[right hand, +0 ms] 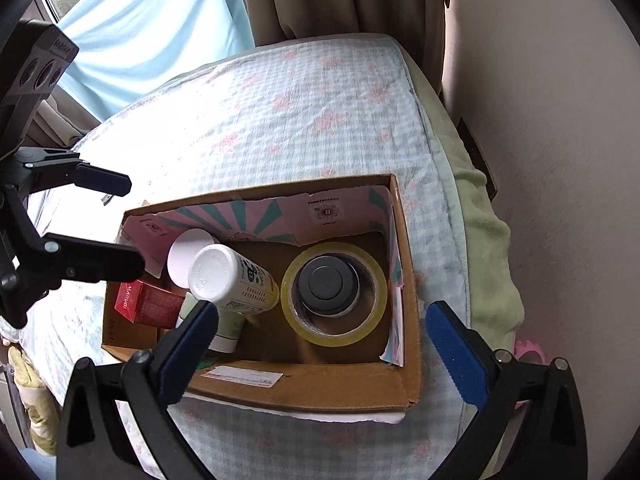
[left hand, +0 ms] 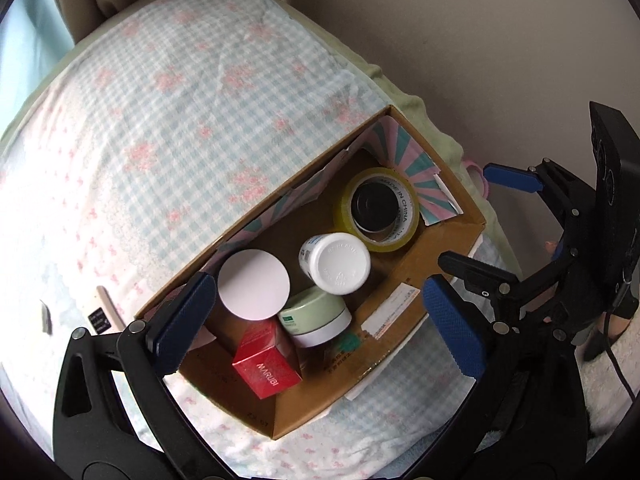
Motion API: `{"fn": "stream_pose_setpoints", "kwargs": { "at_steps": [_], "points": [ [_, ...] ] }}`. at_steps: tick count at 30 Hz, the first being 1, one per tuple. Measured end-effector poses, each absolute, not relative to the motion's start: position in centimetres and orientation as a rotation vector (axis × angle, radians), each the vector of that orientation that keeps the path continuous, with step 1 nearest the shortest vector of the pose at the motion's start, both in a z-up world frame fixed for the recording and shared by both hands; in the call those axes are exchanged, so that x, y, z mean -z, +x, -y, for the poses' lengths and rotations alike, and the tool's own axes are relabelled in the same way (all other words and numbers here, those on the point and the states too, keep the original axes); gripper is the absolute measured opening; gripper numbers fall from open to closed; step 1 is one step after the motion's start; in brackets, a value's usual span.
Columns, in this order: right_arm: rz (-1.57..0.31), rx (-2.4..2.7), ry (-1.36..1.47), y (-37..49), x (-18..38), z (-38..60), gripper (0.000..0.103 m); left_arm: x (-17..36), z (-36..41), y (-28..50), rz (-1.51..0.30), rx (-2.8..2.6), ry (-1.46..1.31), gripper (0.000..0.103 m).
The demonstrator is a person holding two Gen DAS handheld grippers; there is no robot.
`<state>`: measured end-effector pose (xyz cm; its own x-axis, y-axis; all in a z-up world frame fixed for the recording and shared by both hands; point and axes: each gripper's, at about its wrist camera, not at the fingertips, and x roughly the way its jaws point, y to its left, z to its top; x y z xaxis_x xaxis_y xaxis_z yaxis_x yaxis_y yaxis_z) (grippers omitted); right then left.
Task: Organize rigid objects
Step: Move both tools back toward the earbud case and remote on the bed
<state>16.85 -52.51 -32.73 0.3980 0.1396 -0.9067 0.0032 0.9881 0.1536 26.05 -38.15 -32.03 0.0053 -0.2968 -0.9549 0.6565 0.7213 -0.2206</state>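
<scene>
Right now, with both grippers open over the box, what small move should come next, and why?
Probably lift both grippers away: the left gripper and right gripper are open and hold nothing, while the tape roll, white bottle, red carton and green jar already sit inside the cardboard box.

Inside the cardboard box (left hand: pixel 436 236): red carton (left hand: pixel 266 362) reads "MARUBI"; tape roll (left hand: pixel 380 208), on its inner core, reads "MADE IN CHINA".

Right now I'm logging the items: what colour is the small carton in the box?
Red carton, clearest in the left wrist view.
</scene>
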Motion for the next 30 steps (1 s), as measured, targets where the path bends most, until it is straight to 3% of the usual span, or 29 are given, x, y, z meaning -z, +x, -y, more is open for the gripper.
{"fn": "stream_pose_setpoints", "kwargs": {
  "at_steps": [18,30],
  "points": [
    [-1.118,-0.041,0.072,15.3,22.6,47.8,0.103,21.6,27.8,19.5,-1.192,0.601,0.260,0.103],
    [-1.038,-0.073,0.049,12.0,16.4,39.1,0.103,16.7,15.7,15.6,-1.039,0.470,0.229,0.103]
  ]
}}
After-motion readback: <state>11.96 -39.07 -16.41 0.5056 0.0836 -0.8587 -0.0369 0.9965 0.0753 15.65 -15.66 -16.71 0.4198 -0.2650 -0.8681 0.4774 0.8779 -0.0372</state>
